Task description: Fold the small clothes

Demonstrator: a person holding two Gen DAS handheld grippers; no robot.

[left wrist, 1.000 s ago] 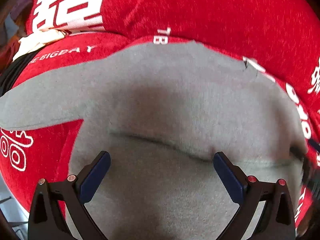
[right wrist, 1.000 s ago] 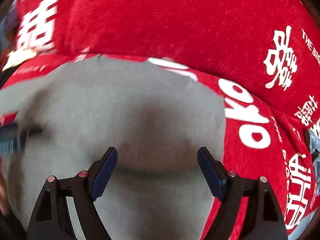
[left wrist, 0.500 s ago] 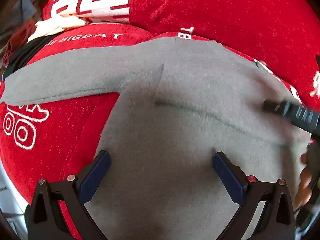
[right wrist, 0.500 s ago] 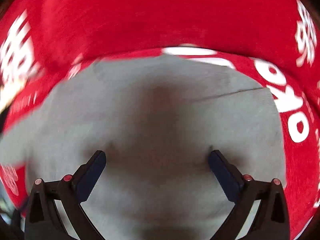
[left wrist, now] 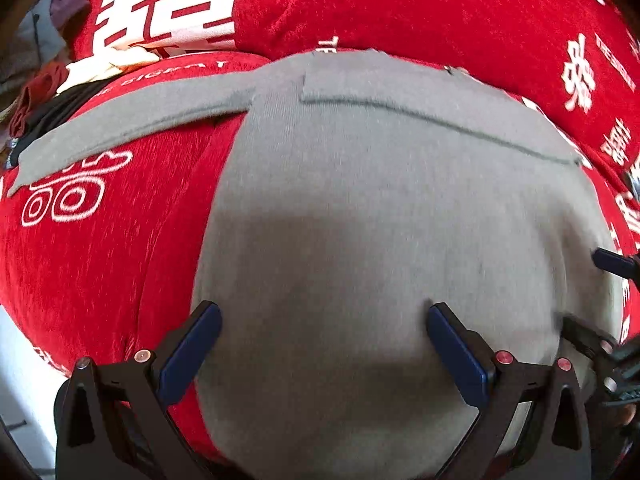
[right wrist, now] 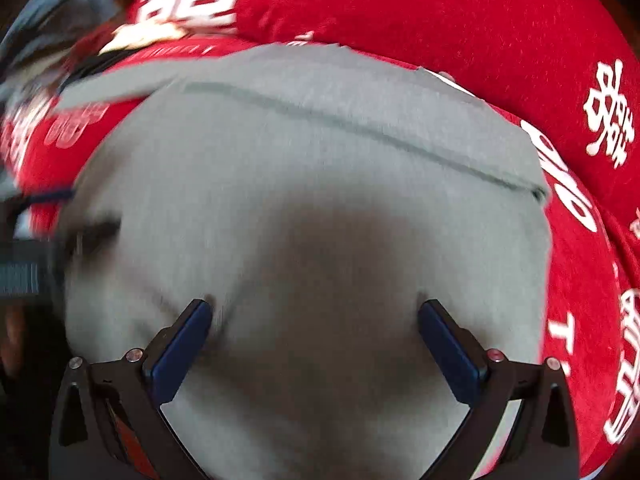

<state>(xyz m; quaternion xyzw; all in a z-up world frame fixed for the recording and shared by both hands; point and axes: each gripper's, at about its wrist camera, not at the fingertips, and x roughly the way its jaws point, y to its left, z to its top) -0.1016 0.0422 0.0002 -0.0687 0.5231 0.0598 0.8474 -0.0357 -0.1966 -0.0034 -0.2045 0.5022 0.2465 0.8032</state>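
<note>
A grey long-sleeved garment [left wrist: 380,208] lies flat on a red cover with white characters [left wrist: 100,272]. One sleeve [left wrist: 132,120] stretches out to the left; the other is folded across the upper body, its edge running diagonally [left wrist: 440,116]. My left gripper [left wrist: 324,332] hangs open over the garment's lower left part, nothing between its blue pads. In the right wrist view the same garment [right wrist: 320,184] fills the frame, and my right gripper [right wrist: 314,320] stands wide open above its lower middle, holding nothing. The right gripper's finger [left wrist: 612,262] shows at the left view's right edge.
A heap of other clothes, cream, black and dark red [left wrist: 60,88], lies at the upper left beside the red cover. A red cushion or backrest [left wrist: 420,8] rises behind the garment. A pale floor [left wrist: 20,376] shows at the lower left.
Both grippers have slid towards the garment's lower part. The right sleeve now lies folded across the body, and the right gripper's jaws stand wider than a second ago.
</note>
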